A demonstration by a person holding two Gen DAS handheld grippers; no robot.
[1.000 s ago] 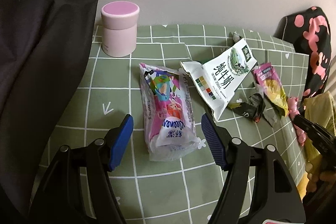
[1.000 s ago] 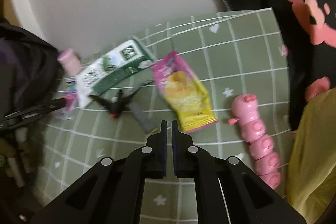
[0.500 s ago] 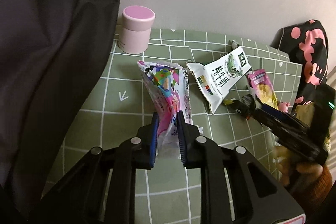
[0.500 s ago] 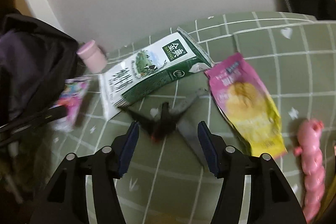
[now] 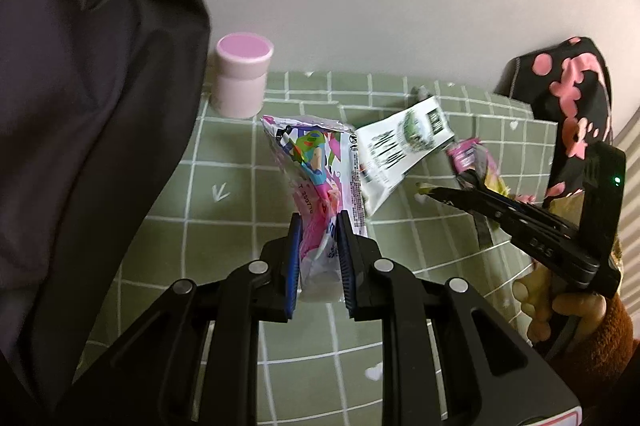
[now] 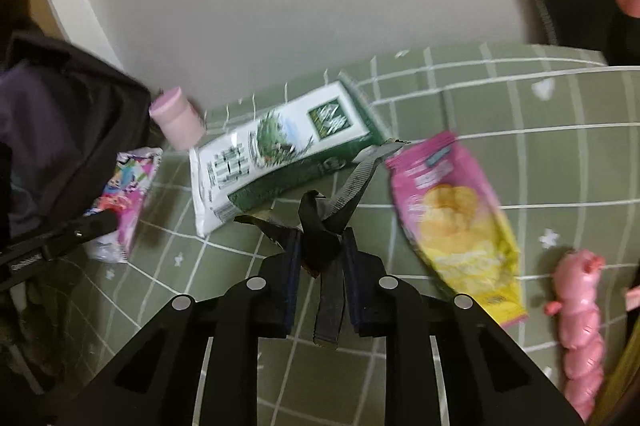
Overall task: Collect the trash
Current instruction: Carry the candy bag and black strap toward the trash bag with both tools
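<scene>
The left gripper (image 5: 318,258) pinches the low end of a pink printed plastic snack bag (image 5: 316,166), lifted off the green checked tablecloth (image 5: 240,222). The right gripper (image 6: 320,258) is closing on a crumpled black foil wrapper (image 6: 320,226) (its loose tails dangle); either thin film could slip free

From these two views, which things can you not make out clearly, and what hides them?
- Milk carton: print blurred by motion in the right wrist view.
- Black wrapper: no label readable; the right gripper, closing on it, covers its middle.
- Pink toy: lower end cut off by the right wrist view's edge.
- Pink pack: lower end hidden between the left gripper pads, left wrist view.
</scene>
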